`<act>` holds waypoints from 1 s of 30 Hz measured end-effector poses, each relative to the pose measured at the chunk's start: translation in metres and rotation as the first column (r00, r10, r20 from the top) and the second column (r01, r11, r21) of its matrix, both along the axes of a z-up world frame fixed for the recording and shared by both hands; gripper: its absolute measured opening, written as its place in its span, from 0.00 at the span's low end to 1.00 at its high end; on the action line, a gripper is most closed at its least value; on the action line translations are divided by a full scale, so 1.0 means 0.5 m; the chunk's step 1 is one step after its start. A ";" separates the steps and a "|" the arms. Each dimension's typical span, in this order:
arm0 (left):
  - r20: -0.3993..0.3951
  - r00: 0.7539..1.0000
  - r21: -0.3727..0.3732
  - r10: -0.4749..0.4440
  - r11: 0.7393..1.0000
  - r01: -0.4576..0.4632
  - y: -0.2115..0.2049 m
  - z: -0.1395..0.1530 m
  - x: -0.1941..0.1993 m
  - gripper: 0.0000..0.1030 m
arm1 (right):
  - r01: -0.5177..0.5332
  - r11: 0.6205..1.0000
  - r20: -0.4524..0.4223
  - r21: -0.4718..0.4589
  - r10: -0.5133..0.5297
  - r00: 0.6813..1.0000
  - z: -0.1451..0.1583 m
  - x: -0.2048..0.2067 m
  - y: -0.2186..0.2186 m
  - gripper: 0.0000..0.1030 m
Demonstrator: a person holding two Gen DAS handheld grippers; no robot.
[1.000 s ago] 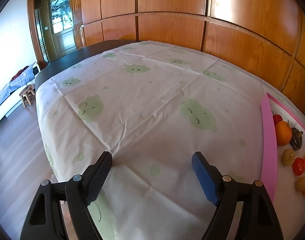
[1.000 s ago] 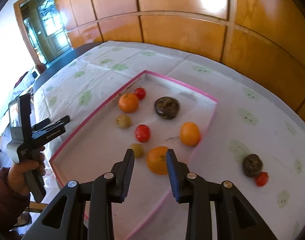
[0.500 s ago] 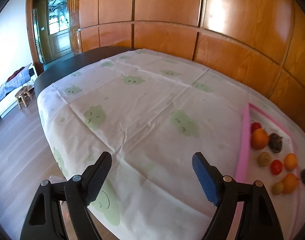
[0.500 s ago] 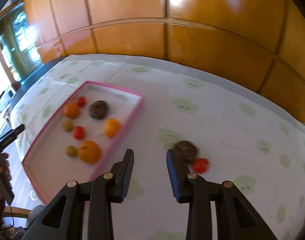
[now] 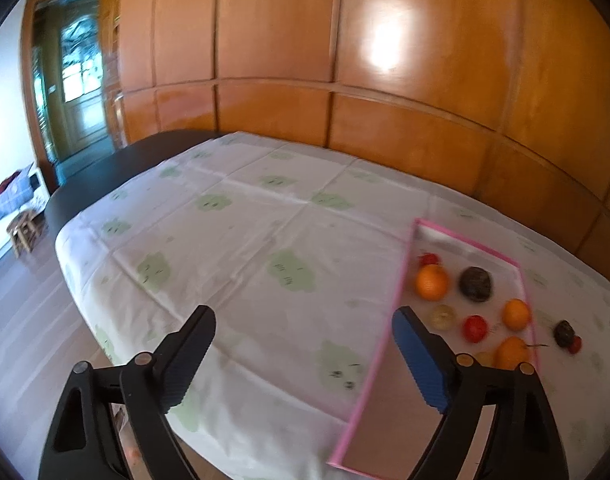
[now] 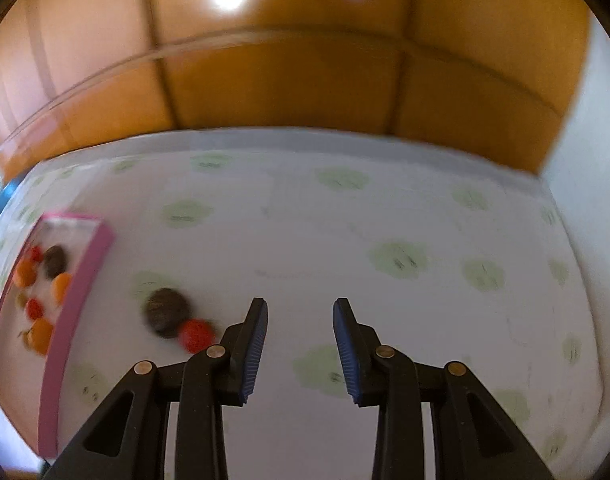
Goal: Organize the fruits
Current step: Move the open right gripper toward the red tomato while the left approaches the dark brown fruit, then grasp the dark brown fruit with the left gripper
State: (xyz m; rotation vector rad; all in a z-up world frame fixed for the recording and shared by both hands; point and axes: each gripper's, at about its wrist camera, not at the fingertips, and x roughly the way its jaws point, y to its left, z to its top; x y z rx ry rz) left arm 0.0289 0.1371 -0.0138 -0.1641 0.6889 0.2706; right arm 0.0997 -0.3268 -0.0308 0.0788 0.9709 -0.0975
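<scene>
The table (image 5: 105,176) is covered by a cloth (image 5: 265,240), on which a tray (image 5: 385,344), a dark fruit (image 6: 167,312) and a red fruit (image 6: 197,334) are set.

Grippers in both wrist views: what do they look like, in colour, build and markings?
Both match. The left gripper and right gripper have glossy black plastic frames with triangular cut-outs and round brass-coloured rivets. Each finger ends in a flat ribbed pad: the blue pads show on inner faces, dark on the backs. No cables, labels or sleeves are visible.

Tray (image 6: 81,276) left on table (image 6: 345,240); two fruits (image 6: 167,312) outside, touching, just right of tray.
</scene>
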 end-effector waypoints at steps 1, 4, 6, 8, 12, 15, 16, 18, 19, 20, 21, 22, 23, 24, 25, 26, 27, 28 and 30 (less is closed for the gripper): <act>0.004 1.000 0.007 -0.018 1.000 0.018 -0.015 0.006 0.000 0.90 | 0.022 1.000 -0.001 0.016 -0.022 1.000 0.000 0.001 -0.011 0.33; 0.013 0.997 0.025 -0.082 0.996 0.082 -0.064 0.022 0.002 0.93 | 0.061 0.996 -0.008 0.064 -0.060 0.998 -0.001 0.000 -0.037 0.33; 0.012 0.993 0.030 -0.120 0.992 0.120 -0.090 0.027 0.006 0.95 | 0.063 0.995 -0.001 0.080 -0.063 0.998 0.003 -0.004 -0.042 0.33; 0.009 0.985 0.038 -0.174 0.984 0.173 -0.130 0.033 0.010 0.96 | 0.057 0.995 0.001 0.085 -0.057 0.998 0.005 -0.004 -0.037 0.33; -0.007 0.962 0.050 -0.272 0.961 0.272 -0.200 0.038 0.016 0.98 | 0.043 0.994 0.010 0.096 -0.044 0.999 0.010 -0.007 -0.033 0.33; -0.018 0.942 0.052 -0.334 0.941 0.335 -0.246 0.038 0.020 0.98 | 0.041 0.994 0.015 0.102 -0.042 0.999 0.017 -0.012 -0.031 0.33; -0.020 0.932 0.046 -0.361 0.931 0.361 -0.265 0.039 0.022 0.98 | 0.041 0.994 0.014 0.104 -0.043 0.999 0.018 -0.012 -0.033 0.33; -0.021 0.909 0.032 -0.415 0.909 0.416 -0.302 0.041 0.026 1.00 | 0.043 0.993 0.014 0.109 -0.045 0.999 0.019 -0.012 -0.033 0.33; -0.024 0.899 0.027 -0.436 0.899 0.437 -0.317 0.040 0.029 1.00 | 0.043 0.993 0.016 0.111 -0.045 0.999 0.020 -0.011 -0.033 0.33; -0.027 0.888 0.021 -0.459 0.888 0.460 -0.332 0.040 0.032 1.00 | 0.041 0.993 0.020 0.114 -0.044 0.999 0.022 -0.012 -0.033 0.33; -0.028 0.875 0.012 -0.483 0.875 0.484 -0.346 0.040 0.036 1.00 | 0.040 0.992 0.024 0.118 -0.043 0.999 0.025 -0.014 -0.033 0.33; -0.034 0.865 0.009 -0.500 0.866 0.501 -0.362 0.039 0.041 1.00 | 0.038 0.992 0.028 0.120 -0.042 0.999 0.027 -0.015 -0.033 0.33; -0.044 0.861 0.013 -0.506 0.862 0.507 -0.378 0.038 0.048 1.00 | 0.037 0.992 0.031 0.122 -0.041 0.999 0.028 -0.015 -0.032 0.33; -0.049 0.859 0.012 -0.510 0.859 0.511 -0.389 0.037 0.051 1.00 | 0.034 0.991 0.032 0.126 -0.039 0.999 0.029 -0.016 -0.032 0.33; -0.062 0.851 0.001 -0.521 0.853 0.522 -0.404 0.033 0.062 1.00 | 0.032 0.991 0.034 0.131 -0.037 0.999 0.030 -0.017 -0.031 0.33; -0.079 0.843 -0.022 -0.532 0.847 0.532 -0.412 0.029 0.073 1.00 | 0.030 0.990 0.037 0.135 -0.035 0.999 0.032 -0.017 -0.030 0.33; -0.091 0.835 -0.052 -0.543 0.840 0.541 -0.416 0.023 0.081 1.00 | 0.028 0.990 0.040 0.137 -0.034 0.999 0.034 -0.018 -0.030 0.33; -0.106 0.826 -0.103 -0.554 0.832 0.545 -0.421 0.015 0.095 1.00 | 0.027 0.990 0.045 0.140 -0.034 0.998 0.037 -0.019 -0.030 0.33; -0.126 0.812 -0.160 -0.570 0.820 0.550 -0.435 0.005 0.110 1.00 | 0.026 0.988 0.052 0.149 -0.034 0.998 0.040 -0.020 -0.032 0.33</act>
